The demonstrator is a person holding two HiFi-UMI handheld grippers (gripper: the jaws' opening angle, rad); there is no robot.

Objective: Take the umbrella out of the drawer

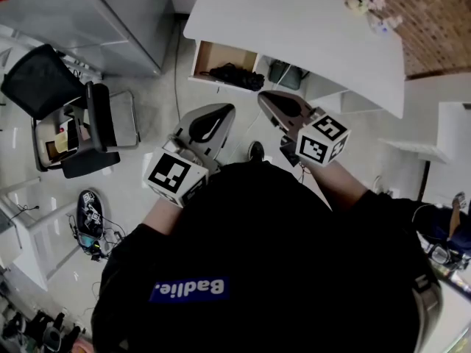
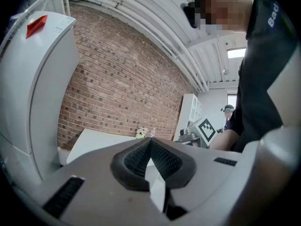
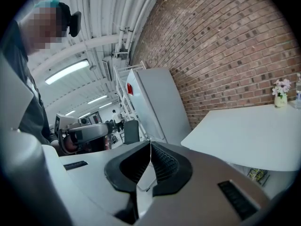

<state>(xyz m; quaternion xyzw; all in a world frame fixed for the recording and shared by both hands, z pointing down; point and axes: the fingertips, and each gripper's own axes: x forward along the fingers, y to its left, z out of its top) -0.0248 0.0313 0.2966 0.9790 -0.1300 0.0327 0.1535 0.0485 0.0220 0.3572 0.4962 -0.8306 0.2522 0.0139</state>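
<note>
In the head view an open wooden drawer juts out from under the white table, and a black folded umbrella lies in it. My left gripper hovers a little short of the drawer, shut with nothing between its pads. My right gripper hovers beside it to the right, also shut and empty. In the left gripper view the left gripper has its jaws meeting at the tip. The right gripper looks the same in the right gripper view. Neither gripper view shows the umbrella.
A dark bag sits in a compartment right of the drawer. A small vase of flowers stands on the table. A black office chair and a grey cabinet stand at the left. Cables and gear lie on the floor.
</note>
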